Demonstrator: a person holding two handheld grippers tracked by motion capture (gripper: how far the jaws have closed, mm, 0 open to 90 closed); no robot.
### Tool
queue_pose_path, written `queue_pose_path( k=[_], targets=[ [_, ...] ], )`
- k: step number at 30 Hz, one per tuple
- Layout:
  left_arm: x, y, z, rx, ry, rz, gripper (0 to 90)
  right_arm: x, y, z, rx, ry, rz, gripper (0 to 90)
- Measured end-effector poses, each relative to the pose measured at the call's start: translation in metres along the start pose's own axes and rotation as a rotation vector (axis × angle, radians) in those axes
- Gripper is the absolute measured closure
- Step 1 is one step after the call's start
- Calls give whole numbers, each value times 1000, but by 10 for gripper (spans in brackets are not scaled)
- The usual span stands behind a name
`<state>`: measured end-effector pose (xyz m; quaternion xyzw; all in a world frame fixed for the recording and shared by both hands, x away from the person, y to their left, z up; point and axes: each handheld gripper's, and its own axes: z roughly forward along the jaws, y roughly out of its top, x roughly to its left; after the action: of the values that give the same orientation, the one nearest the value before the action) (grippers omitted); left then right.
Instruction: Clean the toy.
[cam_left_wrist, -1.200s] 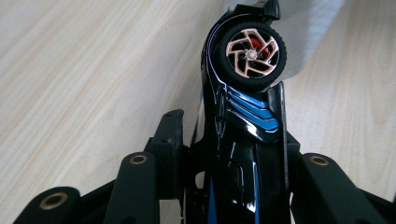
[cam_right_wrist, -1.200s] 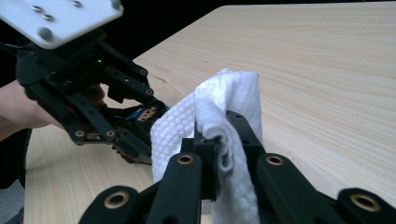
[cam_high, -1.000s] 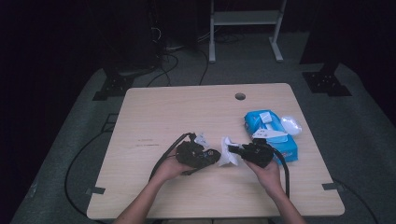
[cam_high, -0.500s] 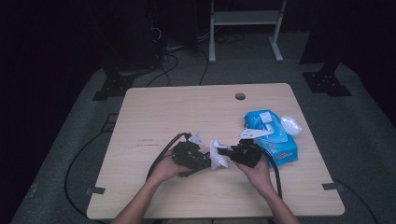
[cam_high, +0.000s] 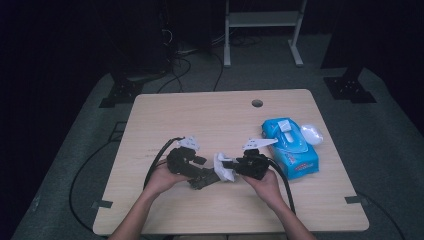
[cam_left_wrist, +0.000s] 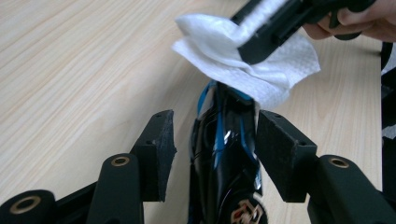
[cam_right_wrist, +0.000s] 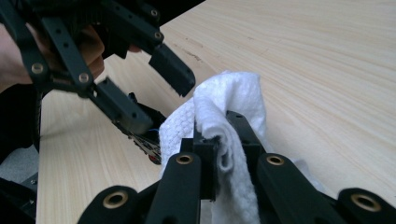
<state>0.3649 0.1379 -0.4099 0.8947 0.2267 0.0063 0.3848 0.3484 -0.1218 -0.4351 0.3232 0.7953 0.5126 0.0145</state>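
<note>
Left gripper view shows your left gripper (cam_left_wrist: 212, 144) with jaws just opening, apart around the dark glossy object (cam_left_wrist: 224, 158) lying on the table (cam_left_wrist: 70, 70). Your right gripper (cam_right_wrist: 224, 135) stays clamped on the white wipe (cam_right_wrist: 233, 102). Wipe too hard now and the unpinned object may slide away.

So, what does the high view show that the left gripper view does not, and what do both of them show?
High view alone: the blue wipes pack, the round hole in the table, and the floor with cables. Left gripper view alone: the black and blue printing on the dark object lying between the left gripper's jaws, which have just been opening. Both: the white wipe clamped in the right gripper, and the wooden table.
</note>
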Motion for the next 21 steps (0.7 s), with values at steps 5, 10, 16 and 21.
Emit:
queue_pose_path(
  k=[5, 10, 16, 21],
  targets=[
    [5, -5, 1, -8, -20, -35, 458, 0, 0, 2, 14, -1, -7, 828],
    [4, -6, 5, -11, -38, -40, 441, 1, -1, 2, 24, -3, -22, 828],
    [-2, -11, 8, -33, -66, -46, 429, 5, -4, -3, 37, 6, -39, 828],
    [-15, -14, 14, -5, -75, -23, 392, 11, -15, -13, 39, 22, -52, 829]
  ],
)
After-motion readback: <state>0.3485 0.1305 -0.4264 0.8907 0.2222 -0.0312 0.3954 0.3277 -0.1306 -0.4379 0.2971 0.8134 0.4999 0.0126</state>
